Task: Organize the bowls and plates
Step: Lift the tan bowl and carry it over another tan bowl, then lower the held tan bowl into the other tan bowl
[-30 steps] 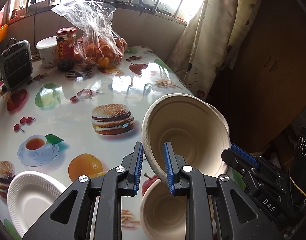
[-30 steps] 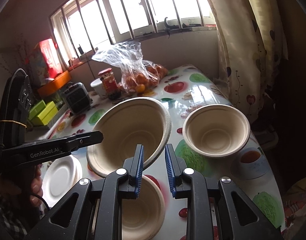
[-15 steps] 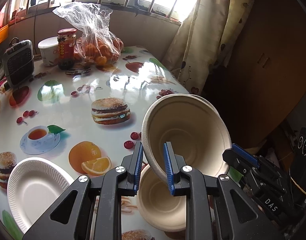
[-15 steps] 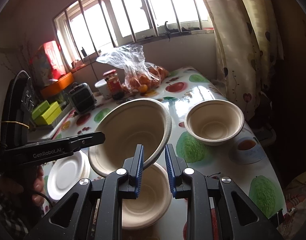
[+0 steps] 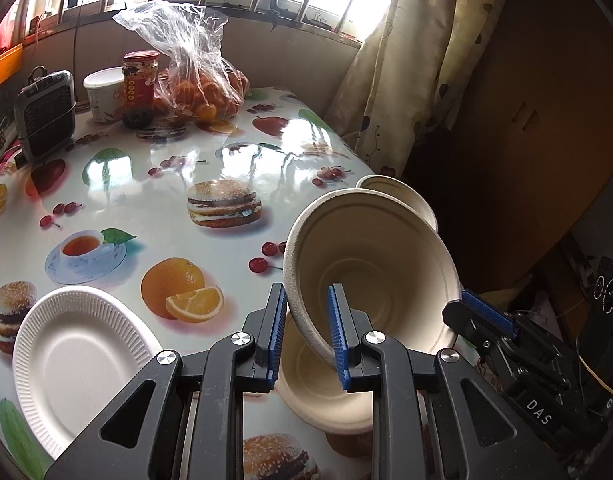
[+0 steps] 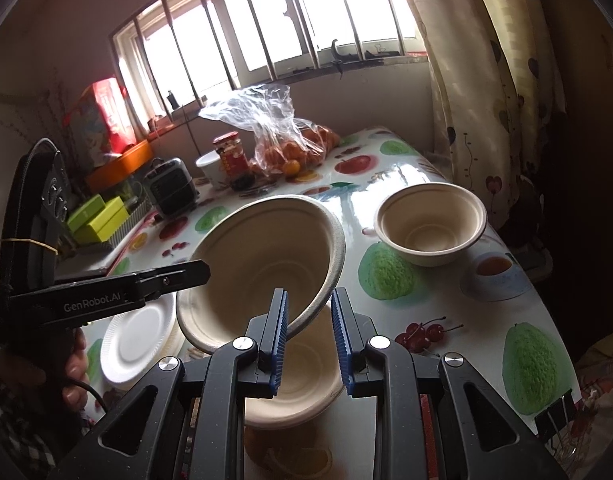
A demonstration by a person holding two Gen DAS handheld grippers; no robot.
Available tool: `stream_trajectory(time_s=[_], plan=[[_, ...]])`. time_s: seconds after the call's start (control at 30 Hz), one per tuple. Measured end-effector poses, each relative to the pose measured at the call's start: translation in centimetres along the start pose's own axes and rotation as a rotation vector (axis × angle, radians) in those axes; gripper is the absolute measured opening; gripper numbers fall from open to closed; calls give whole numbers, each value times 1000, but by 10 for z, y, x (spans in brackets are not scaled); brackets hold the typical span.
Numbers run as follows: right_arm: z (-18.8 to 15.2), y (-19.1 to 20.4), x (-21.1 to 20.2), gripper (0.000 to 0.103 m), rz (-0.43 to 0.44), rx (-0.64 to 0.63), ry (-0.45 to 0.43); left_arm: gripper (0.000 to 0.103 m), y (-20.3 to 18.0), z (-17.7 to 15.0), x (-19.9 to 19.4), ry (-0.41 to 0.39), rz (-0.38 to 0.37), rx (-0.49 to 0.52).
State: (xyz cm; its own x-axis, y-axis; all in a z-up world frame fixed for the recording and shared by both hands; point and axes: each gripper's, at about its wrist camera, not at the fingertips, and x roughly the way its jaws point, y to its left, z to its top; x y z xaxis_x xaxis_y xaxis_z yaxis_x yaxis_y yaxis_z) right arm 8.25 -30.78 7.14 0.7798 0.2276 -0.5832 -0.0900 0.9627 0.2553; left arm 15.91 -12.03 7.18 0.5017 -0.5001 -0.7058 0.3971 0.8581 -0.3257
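**Tilted bowl gripped from both sides**

The left claw (image 5: 306, 334) and right claw (image 6: 308, 338) each clamp opposite rim edges of the tilted paper bowl (image 5: 370, 276), above a second bowl (image 6: 306, 392) on the worktop (image 5: 146, 208). Left of the left claw lies a white paper plate (image 5: 78, 356).

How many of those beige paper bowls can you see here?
3. One tilted bowl is held up in the air between both grippers, one bowl sits on the table right beneath it, and one bowl stands farther off near the curtain. Nested bowls would be hidden.
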Motion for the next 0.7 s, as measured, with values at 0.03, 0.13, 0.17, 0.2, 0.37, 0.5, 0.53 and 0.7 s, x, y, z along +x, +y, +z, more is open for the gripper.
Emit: stream_trajectory(time_s=[0.03,0.13,0.17,0.2,0.37,0.5,0.53,0.7], plan=[[-1,0,0,22,0,1,1,22,0,-1,0,1,0,1],[-6,0,-2,22,2,8,4,22,-1,-6,0,10,-1,1],[-7,0,-2,22,2,10,6,22,-1,-8,0,13,0,0],[-8,0,-1,22,1,11,7,22,-1,-8,0,15,0,0],[-12,0,-1,23,-1,17,14,22,-1,-12,1,24,1,-2],[-15,0,-1,22,-2,21,19,22,0,-16,4,36,1,-5],[-16,0,-1,23,-3,22,21,22,0,-17,4,38,2,-3],[-21,-1,3,22,-5,31,35,22,1,-20,7,53,5,-5]])
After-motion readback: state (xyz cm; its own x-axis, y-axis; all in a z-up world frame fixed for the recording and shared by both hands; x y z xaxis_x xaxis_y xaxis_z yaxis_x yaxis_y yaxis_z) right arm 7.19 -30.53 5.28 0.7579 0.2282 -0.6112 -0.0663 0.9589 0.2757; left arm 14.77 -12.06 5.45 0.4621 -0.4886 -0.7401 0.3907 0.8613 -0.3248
